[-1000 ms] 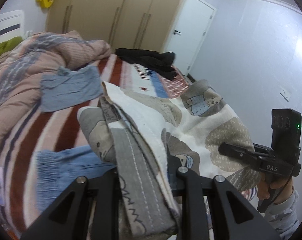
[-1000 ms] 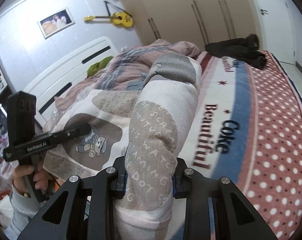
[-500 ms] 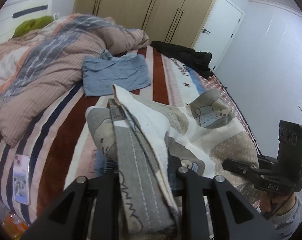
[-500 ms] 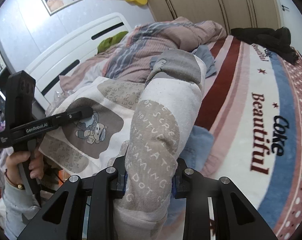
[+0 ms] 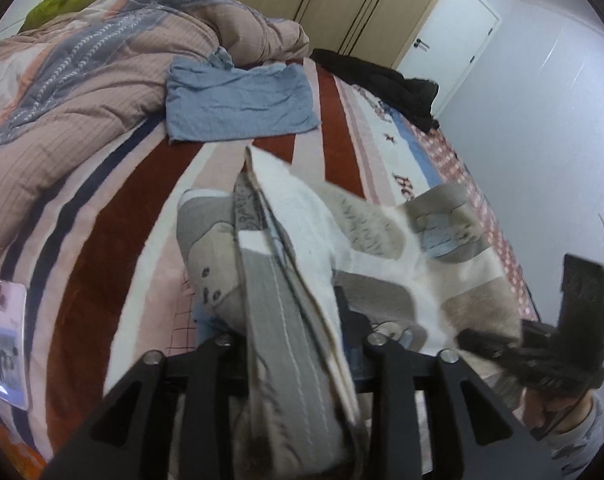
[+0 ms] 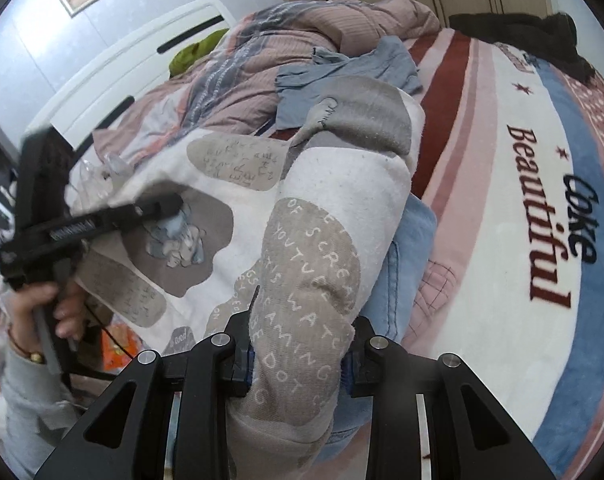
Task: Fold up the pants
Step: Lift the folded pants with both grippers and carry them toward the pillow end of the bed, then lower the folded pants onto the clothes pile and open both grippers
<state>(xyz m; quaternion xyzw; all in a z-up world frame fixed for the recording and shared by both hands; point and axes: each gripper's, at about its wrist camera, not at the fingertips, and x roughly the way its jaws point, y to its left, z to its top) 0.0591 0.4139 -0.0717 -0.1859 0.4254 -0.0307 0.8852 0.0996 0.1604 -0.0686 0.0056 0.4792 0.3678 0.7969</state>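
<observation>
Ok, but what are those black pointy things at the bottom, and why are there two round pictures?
They are pinching tools, like big tongs. A person holds one in each hand, and a small wide-eyed camera sits on each: one picture per hand. The left gripper and the right gripper both pinch the white fleecy pants with grey bear patches above a striped bed blanket. The left one's jaws have just been opening a little, cloth between them. On the bed lie a folded light blue cloth, a crumpled pink quilt and a phone in a pink case.
</observation>
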